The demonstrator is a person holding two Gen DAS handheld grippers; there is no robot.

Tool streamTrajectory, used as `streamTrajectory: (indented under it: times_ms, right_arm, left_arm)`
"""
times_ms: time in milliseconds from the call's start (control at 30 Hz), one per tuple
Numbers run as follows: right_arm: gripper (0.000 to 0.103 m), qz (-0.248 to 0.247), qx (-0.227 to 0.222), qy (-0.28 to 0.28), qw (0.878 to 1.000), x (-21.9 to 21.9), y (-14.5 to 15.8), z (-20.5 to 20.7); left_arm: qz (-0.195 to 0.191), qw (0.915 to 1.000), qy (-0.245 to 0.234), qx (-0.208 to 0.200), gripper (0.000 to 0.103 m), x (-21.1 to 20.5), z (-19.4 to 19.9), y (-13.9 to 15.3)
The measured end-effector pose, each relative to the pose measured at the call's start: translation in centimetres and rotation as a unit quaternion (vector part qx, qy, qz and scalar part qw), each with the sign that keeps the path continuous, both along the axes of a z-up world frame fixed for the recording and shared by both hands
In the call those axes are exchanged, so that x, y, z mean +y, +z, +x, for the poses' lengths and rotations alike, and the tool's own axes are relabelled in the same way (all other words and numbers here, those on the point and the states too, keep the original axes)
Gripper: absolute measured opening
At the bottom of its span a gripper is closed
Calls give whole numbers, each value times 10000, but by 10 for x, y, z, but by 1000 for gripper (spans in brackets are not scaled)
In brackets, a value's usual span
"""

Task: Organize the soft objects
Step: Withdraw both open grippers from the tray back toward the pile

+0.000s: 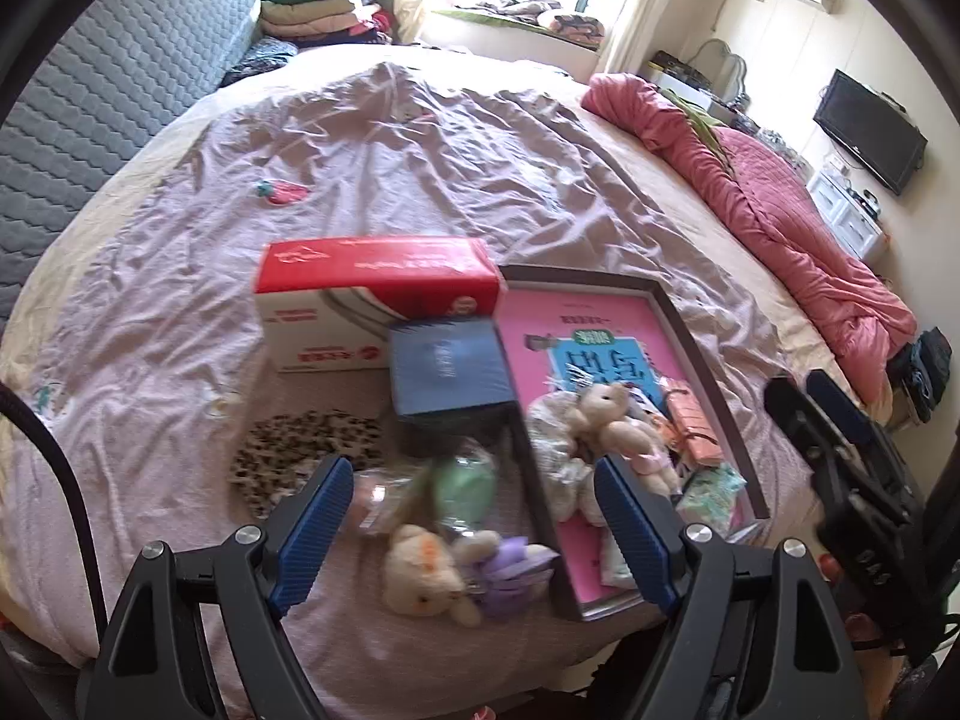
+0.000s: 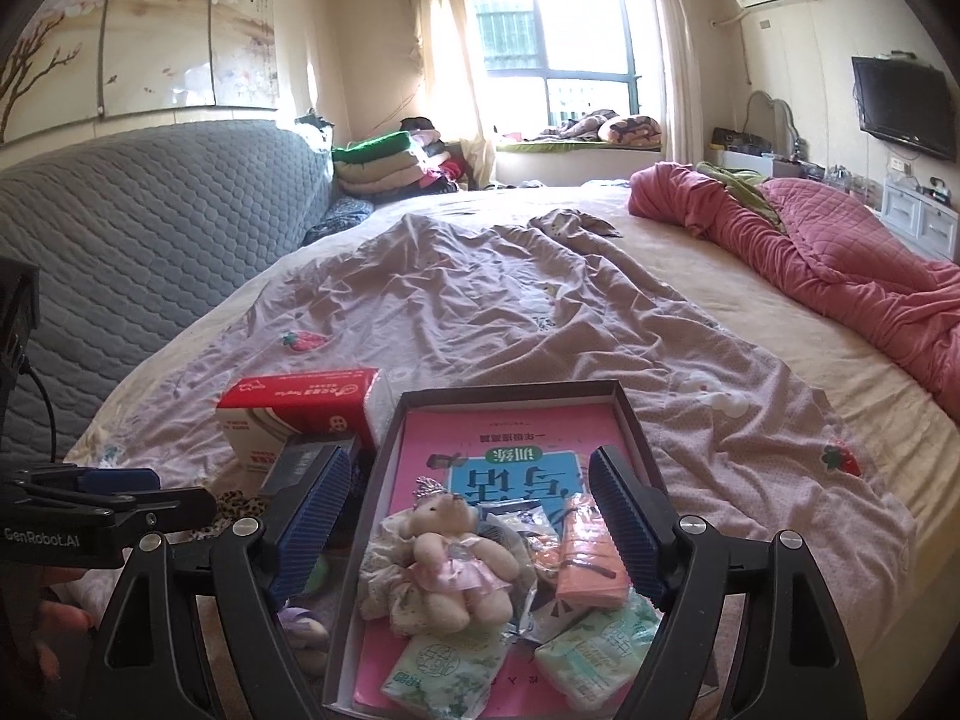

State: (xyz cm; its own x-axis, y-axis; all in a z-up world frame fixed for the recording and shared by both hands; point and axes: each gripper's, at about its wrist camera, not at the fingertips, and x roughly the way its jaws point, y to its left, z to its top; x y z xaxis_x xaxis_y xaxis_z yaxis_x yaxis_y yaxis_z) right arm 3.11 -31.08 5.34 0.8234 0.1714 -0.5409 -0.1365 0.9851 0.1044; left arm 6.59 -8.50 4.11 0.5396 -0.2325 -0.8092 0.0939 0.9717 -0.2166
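Note:
A dark-rimmed tray lies on the bed with a pink book as its floor. In it lie a small bear in a pink dress, an orange pack and green tissue packs. My right gripper hovers over the tray, open and empty. Left of the tray a cream plush bunny, a purple soft toy, a green wrapped item and a leopard-print cloth rest on the sheet. My left gripper is open above them, holding nothing.
A red tissue box and a blue box stand just beyond the loose toys. A rolled pink quilt runs along the bed's right side, and a grey padded headboard along the left. The lilac sheet stretches beyond.

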Motion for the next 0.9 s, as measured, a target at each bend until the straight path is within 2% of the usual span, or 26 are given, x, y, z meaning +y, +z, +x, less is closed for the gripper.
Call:
streamTrajectory:
  times_ms: [167,367,567,900]
  right_arm:
    - [83,132,-147,172,9997,8,11,-5]
    - [83,245,-205,298,9990,17,18,-8]
    - [83,433,-131,520,9976,24,18,-9]
    - [84,632,189,1223,9903,54,9,-11]
  left_arm:
    - [175,9996,149,-166,82,26,-1,10]
    - [133,9987,425,-256,82,58,-3,19]
    - [80,9975,651,-274,82,82,-4,22]
    - [68,9962,846,-185,82,104,-7,15]
